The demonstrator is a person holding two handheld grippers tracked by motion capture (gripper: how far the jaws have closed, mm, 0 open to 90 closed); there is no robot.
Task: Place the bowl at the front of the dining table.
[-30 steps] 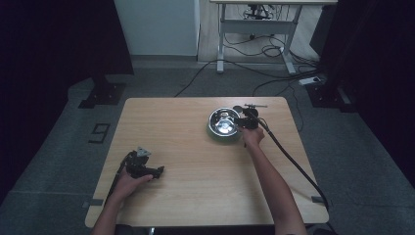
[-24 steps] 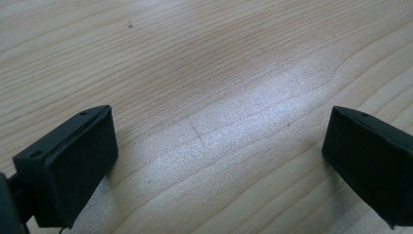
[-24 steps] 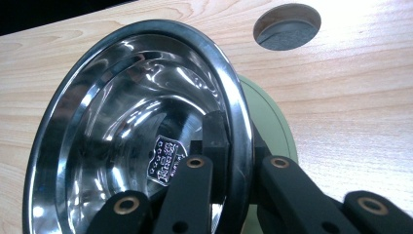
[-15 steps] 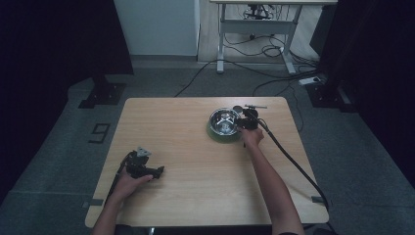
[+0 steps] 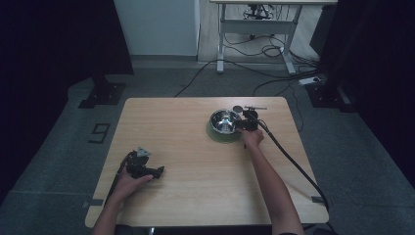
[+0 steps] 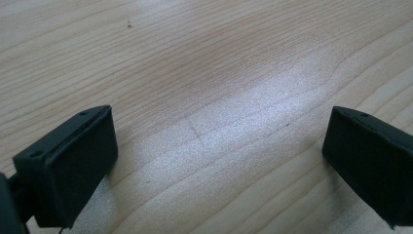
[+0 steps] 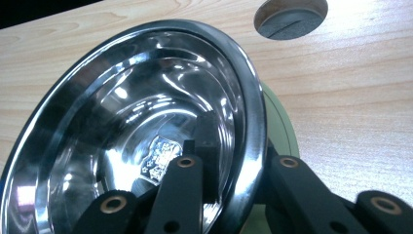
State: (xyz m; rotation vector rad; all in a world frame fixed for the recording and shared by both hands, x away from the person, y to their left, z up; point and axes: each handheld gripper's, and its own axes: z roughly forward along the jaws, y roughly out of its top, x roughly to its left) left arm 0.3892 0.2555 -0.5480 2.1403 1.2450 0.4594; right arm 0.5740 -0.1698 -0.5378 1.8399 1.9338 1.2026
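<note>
Steel bowl [image 5: 224, 120]: one unit is present, seated on one green plate [image 5: 215, 134] at the far right part of the wooden table [image 5: 195, 196]. One table is counted, two grippers, and one round grey grommet [image 7: 290, 17] set into the tabletop just beyond the bowl.

The right gripper [image 5: 246, 122] is held at the bowl's right edge by the right hand [image 5: 252, 138], with the forearm extended from the near edge across the table. In the right gripper view, the bowl's rim [image 7: 253, 122] is straddled, one jaw inside the bowl and one outside above the plate. The jaws have just been opening slightly, with the rim between them; whether the pads press on the rim cannot be told.

The left gripper [image 5: 155, 172] is rested low at the near left of the table, well apart from the bowl, and is held by the left hand [image 5: 128, 182]. Its jaws are spread wide, with bare wood between them.

A black cable [image 5: 293, 166] is trailed from the right gripper to the table's near right corner. A desk frame and floor cables are seen beyond the table.
</note>
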